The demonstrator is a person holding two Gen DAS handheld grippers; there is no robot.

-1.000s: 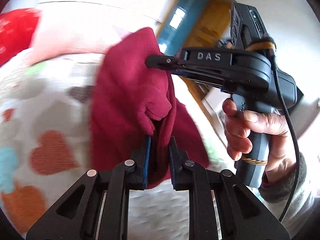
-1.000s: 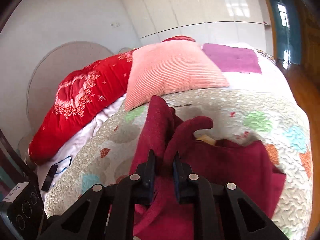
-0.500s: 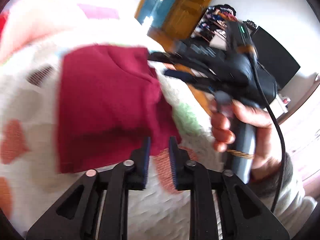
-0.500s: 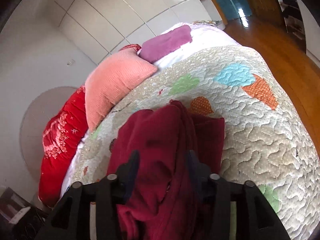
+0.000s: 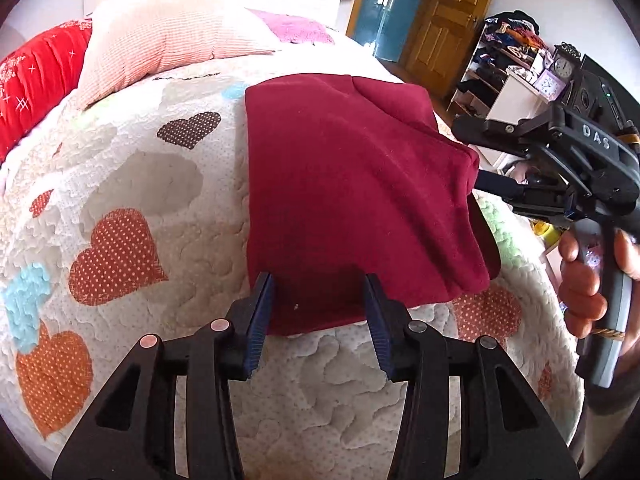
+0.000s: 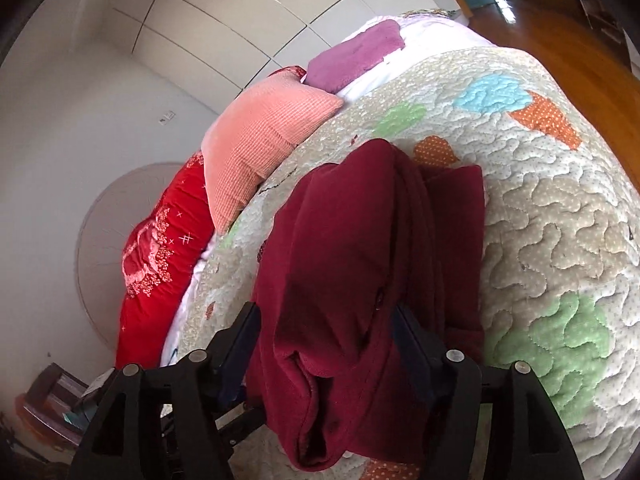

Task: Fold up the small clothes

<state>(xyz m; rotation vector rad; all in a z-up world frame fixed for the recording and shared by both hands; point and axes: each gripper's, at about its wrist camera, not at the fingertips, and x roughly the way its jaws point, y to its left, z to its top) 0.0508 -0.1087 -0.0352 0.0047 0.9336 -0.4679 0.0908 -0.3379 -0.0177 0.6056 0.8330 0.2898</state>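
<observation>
Dark red garment (image 5: 352, 200) lying folded on the heart-patterned quilt (image 5: 132, 184), roughly rectangular from the left wrist view, with an upper flap laid diagonally across it and a lower layer peeking out along the right edge. Left gripper (image 5: 318, 320) spread wide, blue-padded fingers (image 5: 260, 316) flanking the near hem of the cloth, nothing pinched between them. Right gripper (image 6: 326, 344) likewise spread wide, seen from the left wrist view at the garment's right side (image 5: 472, 156), its upper finger above the flap's corner and its lower finger beside the edge; contact with the fabric impossible to judge there. From the right wrist view, bunched folds of the same cloth (image 6: 372, 280) rising between the parted fingers, a rolled cuff or hem nearest the lens. Right hand (image 5: 588, 276) wrapped round the handle. Pink ribbed pillow (image 5: 168, 40) at the head of the bed, red quilted cushion (image 5: 32, 76) to its left, purple cloth (image 6: 356, 56) beyond. Wooden door (image 5: 444, 20) and cluttered shelf (image 5: 504, 56) behind.
</observation>
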